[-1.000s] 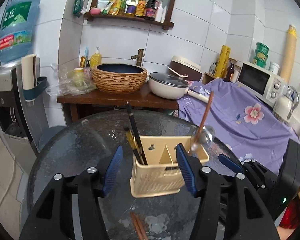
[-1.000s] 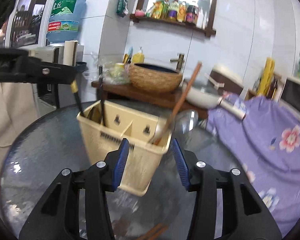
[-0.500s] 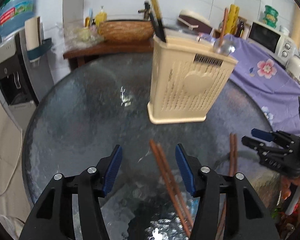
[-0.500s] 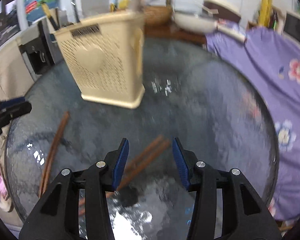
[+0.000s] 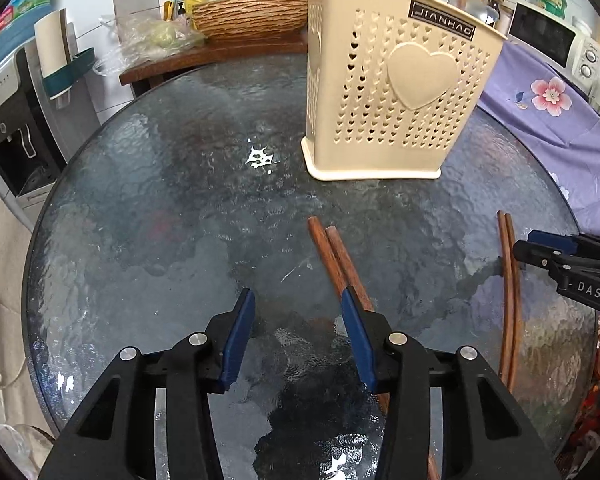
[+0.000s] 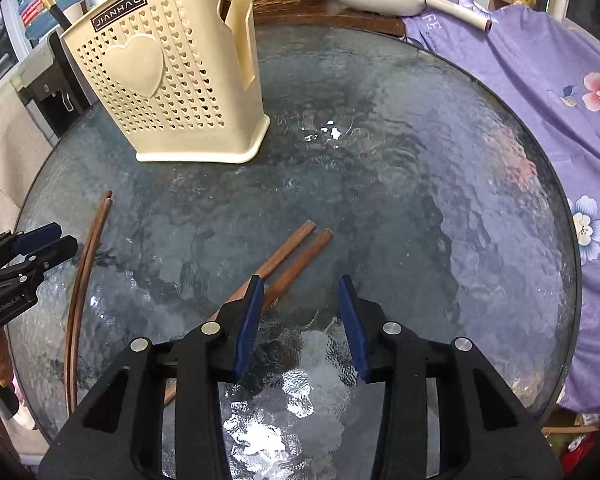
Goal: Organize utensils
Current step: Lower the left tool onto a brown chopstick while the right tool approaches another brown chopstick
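A second before, both wrist views had looked level at the shelf and basin with the caddy rising between the fingers; by this moment they had tipped down onto the table, and the caddy stood further off.

The round glass table (image 5: 148,208) was dark, rippled and glossy. On it the cream plastic utensil caddy (image 5: 392,92) stood upright, its walls pierced with small hearts around one raised heart. Dark chopsticks (image 6: 50,0) and a metal spoon (image 5: 474,10) rose from it; which compartments held them could not be told.

The left gripper (image 5: 298,300) hung over bare glass, jaws closing with nothing between them; a pair of brown wooden chopsticks (image 5: 332,256) passed under its right finger. The right gripper (image 6: 300,292) was likewise closing on nothing, its left finger over a second wooden pair (image 6: 296,252).
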A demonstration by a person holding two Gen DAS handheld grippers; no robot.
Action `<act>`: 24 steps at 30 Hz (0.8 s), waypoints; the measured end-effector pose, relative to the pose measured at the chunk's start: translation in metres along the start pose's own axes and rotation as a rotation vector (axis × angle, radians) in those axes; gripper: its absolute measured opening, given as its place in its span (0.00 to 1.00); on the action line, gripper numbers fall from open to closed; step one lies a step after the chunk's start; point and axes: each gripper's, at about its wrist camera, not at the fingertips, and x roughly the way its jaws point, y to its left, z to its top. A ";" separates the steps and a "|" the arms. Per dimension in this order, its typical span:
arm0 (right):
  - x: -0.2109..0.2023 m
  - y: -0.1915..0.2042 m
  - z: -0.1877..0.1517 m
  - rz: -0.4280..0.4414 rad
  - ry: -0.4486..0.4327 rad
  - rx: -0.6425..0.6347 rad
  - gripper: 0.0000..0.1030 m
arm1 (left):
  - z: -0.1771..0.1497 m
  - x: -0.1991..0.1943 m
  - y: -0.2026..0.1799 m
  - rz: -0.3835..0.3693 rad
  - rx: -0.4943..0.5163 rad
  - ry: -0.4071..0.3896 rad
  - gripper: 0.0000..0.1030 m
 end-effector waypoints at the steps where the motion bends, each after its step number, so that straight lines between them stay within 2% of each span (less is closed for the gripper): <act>1: 0.000 0.000 0.000 -0.001 0.002 0.001 0.38 | 0.000 0.001 0.000 0.000 0.002 0.002 0.41; 4: 0.002 -0.005 0.001 0.024 0.012 0.032 0.33 | -0.002 0.004 -0.001 -0.002 0.003 0.006 0.38; 12: 0.008 -0.013 0.011 0.072 0.040 0.074 0.33 | -0.003 0.009 0.000 -0.010 -0.005 0.012 0.35; 19: 0.011 0.000 0.016 0.054 0.035 0.040 0.32 | 0.001 0.008 0.001 -0.042 -0.034 0.011 0.35; 24: 0.012 0.003 0.016 0.045 0.034 0.027 0.27 | 0.002 0.004 0.002 -0.072 -0.047 0.005 0.35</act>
